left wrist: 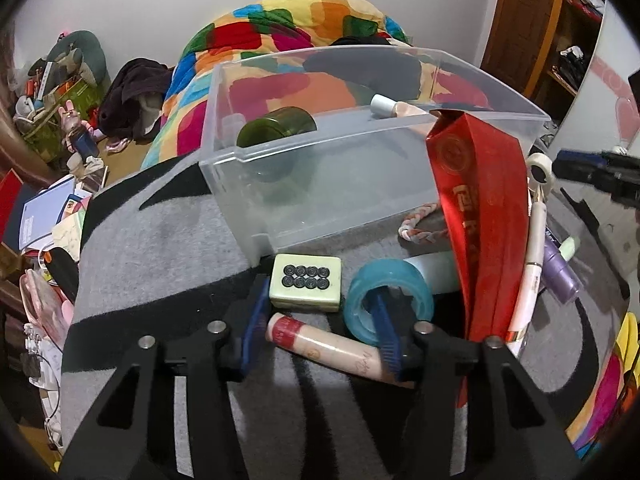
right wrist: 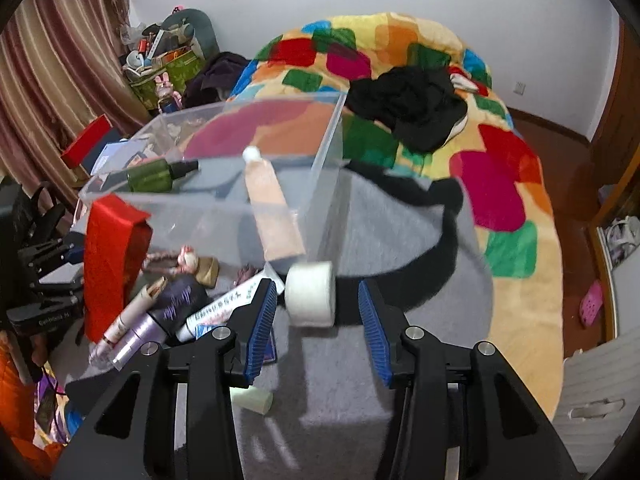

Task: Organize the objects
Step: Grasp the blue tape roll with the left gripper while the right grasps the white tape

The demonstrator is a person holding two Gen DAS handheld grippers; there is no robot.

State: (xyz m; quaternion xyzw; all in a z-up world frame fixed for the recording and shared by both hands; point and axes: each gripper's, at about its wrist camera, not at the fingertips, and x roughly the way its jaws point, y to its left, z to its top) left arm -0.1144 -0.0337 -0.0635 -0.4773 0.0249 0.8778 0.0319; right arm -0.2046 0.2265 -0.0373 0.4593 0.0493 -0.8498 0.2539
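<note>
Although a clear rectangular plastic bin (left wrist: pixel 320 184) stands on the grey and black blanket (left wrist: pixel 160 248), only two items lie inside it: a dark green cylindrical bottle with a black cap (left wrist: pixel 276 130) and a peach-coloured squeeze tube with a white cap (right wrist: pixel 272 204).

Sorted: two items, as above.

Unsorted, on the blanket just in front of the bin:
- pale green rectangular tile printed with eight black rings (left wrist: pixel 306 286)
- translucent blue roll of tape (left wrist: pixel 390 304)
- cream tube with a red printed band (left wrist: pixel 332 346)
- tall shiny red foil packet (left wrist: pixel 484 220), leaning against the bin's near corner
- white pen-shaped tube (left wrist: pixel 530 276)
- lilac bottle (left wrist: pixel 560 268)
- pink and white braided cord (left wrist: pixel 420 232)
- white cylindrical roll (right wrist: pixel 311 294), blurred, whether resting or airborne cannot be told
- small pale green cylinder (right wrist: pixel 254 398)

Tools:
- left gripper (left wrist: pixel 320 336): jaws wide apart, straddling the cream tube, holding nothing; its right finger overlaps the tape roll.
- right gripper (right wrist: pixel 316 328): jaws wide apart around the white roll, pads not touching it.

Judgement: an early stage; most of the pile has yet to go into the bin.
</note>
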